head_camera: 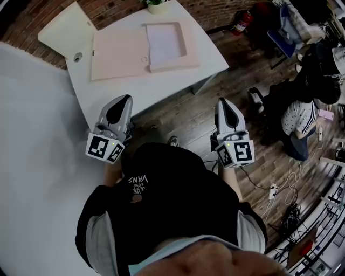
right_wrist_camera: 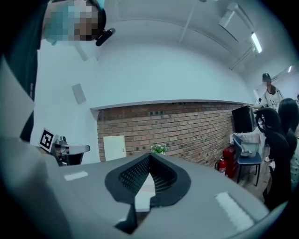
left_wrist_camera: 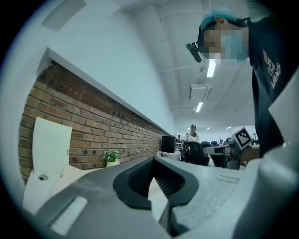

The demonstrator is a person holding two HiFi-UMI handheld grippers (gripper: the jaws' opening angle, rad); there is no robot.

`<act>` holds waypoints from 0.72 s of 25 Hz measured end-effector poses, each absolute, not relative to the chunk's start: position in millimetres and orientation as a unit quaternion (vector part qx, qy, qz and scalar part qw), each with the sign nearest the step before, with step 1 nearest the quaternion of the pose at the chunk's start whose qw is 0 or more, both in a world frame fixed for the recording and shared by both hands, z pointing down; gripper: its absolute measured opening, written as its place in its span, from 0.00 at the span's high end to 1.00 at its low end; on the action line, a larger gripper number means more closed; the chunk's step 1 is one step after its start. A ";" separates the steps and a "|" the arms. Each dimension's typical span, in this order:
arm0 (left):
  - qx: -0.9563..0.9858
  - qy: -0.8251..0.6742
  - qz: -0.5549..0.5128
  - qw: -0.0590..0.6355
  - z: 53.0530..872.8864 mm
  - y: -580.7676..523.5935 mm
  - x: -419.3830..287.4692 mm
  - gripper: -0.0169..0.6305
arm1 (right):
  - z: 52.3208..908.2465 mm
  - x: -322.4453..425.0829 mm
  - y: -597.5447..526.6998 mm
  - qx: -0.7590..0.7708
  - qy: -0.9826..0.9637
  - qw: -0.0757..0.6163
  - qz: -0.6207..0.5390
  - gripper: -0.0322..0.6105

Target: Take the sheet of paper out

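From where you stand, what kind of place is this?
Probably an open-plan office or lab: a white desk by a brick wall, a seated person nearby on the wooden floor, and strip lights on the ceiling.

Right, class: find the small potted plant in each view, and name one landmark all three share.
Head view: potted plant at the top edge, on the white table's far end.
Left gripper view: potted plant low left of centre, before the brick wall.
Right gripper view: potted plant at centre, before the wall.
Shared landmark: the brick wall behind it.
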State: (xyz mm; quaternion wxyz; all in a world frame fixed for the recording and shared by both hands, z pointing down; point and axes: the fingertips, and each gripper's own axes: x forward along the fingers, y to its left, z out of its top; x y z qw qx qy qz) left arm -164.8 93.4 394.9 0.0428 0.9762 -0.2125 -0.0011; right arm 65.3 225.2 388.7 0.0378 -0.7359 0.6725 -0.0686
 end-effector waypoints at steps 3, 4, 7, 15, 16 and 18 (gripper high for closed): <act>0.975 -0.218 0.004 0.048 400.3 98.7 -163.5 0.97 | 391.8 68.6 228.6 -0.732 0.677 0.038 -0.070 0.95; 0.974 -0.219 0.005 0.049 401.1 99.3 -162.6 0.97 | 392.9 69.7 229.2 -0.731 0.678 0.037 -0.071 0.95; 0.974 -0.222 0.003 0.048 400.6 98.4 -160.3 0.97 | 394.6 73.2 227.7 -0.731 0.678 0.036 -0.073 0.95; 0.972 -0.230 0.005 0.055 401.5 76.5 -160.2 0.97 | 394.8 78.8 201.2 -0.728 0.680 0.032 -0.081 0.95; 0.972 -0.230 0.006 0.055 401.8 72.3 -159.1 0.97 | 394.4 79.4 196.8 -0.728 0.680 0.032 -0.081 0.95; 0.973 -0.226 0.006 0.053 401.4 63.5 -155.7 0.97 | 393.4 80.4 188.9 -0.728 0.681 0.030 -0.079 0.95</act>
